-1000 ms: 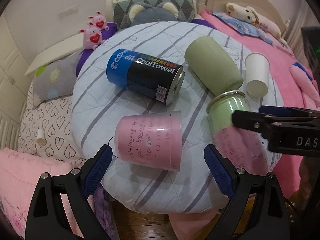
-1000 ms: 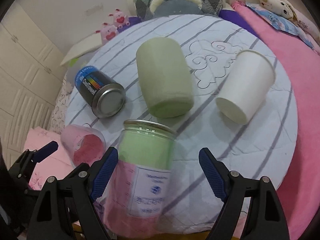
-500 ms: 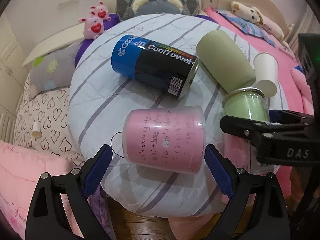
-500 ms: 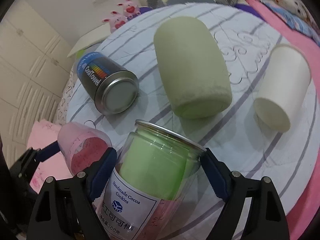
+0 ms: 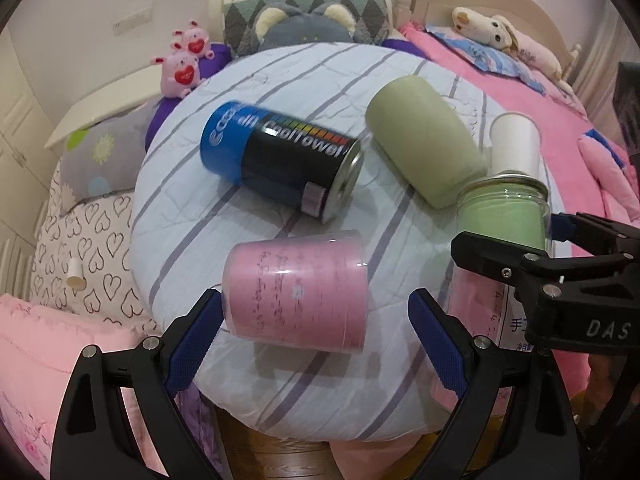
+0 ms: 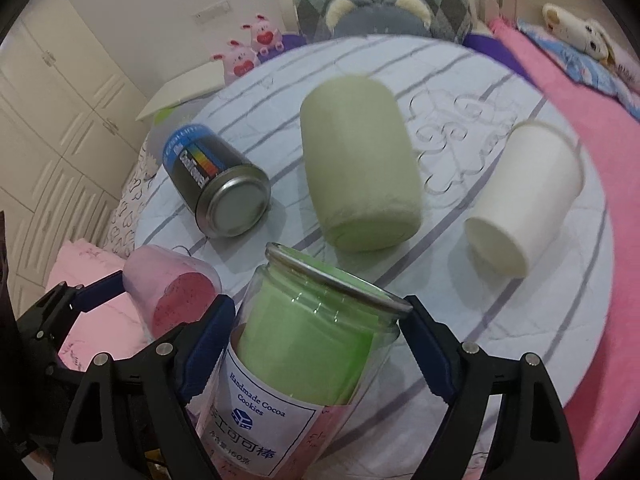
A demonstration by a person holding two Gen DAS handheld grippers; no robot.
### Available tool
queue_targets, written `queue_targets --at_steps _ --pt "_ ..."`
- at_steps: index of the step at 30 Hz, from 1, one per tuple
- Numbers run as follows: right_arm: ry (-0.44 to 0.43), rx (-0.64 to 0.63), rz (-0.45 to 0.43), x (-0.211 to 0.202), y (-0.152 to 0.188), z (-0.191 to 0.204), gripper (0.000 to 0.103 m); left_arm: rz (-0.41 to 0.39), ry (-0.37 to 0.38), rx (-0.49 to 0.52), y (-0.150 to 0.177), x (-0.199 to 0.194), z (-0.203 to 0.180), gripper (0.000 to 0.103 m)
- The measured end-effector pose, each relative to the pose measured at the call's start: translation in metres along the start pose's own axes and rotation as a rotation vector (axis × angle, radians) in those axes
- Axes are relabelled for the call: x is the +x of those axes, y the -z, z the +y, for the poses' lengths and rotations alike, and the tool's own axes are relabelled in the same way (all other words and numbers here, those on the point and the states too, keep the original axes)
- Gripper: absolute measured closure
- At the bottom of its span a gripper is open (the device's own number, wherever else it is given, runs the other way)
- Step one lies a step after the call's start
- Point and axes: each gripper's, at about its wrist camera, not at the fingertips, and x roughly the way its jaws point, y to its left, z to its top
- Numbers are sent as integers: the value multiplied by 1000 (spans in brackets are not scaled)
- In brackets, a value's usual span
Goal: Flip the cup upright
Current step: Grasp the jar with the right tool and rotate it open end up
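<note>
Pink and on its side, the cup (image 5: 296, 292) lies near the front edge of the round cushion (image 5: 280, 80) in my left wrist view, between the wide-spread fingers of my left gripper (image 5: 316, 320). The left pad looks to be touching the cup's base end; the right pad stands well apart from the rim, so nothing is gripped yet. I judge the risk plain: the cup is round on soft, sloping quilting, and a one-sided nudge could roll it off the front edge. Room behind is tight too, with the towel can (image 5: 280, 168) lying just beyond and the jar (image 5: 504, 216) close on the right, held by my right gripper (image 5: 560, 240).

From the right wrist view, my right gripper (image 6: 316, 344) has its fingers against both sides of the clear jar (image 6: 312, 340); it looks clamped, though I cannot tell how firmly. The jar tilts at the cushion's near edge, and a slip here would drop it. The pink cup (image 6: 172, 284) sits just left, mouth toward this camera, so the two grippers could collide. Open space lies to the right, between the green cup (image 6: 360, 168) and white cup (image 6: 524, 204).
</note>
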Motion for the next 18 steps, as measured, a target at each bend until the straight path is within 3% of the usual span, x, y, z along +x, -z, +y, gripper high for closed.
queue_targets --at_steps 12,18 --pt "177 -194 -207 -44 -9 5 23 -39 -9 -16 -11 -10 -21 8" --pt "194 -277 -233 -41 -5 8 24 -48 -33 -14 -12 -10 -30 7"
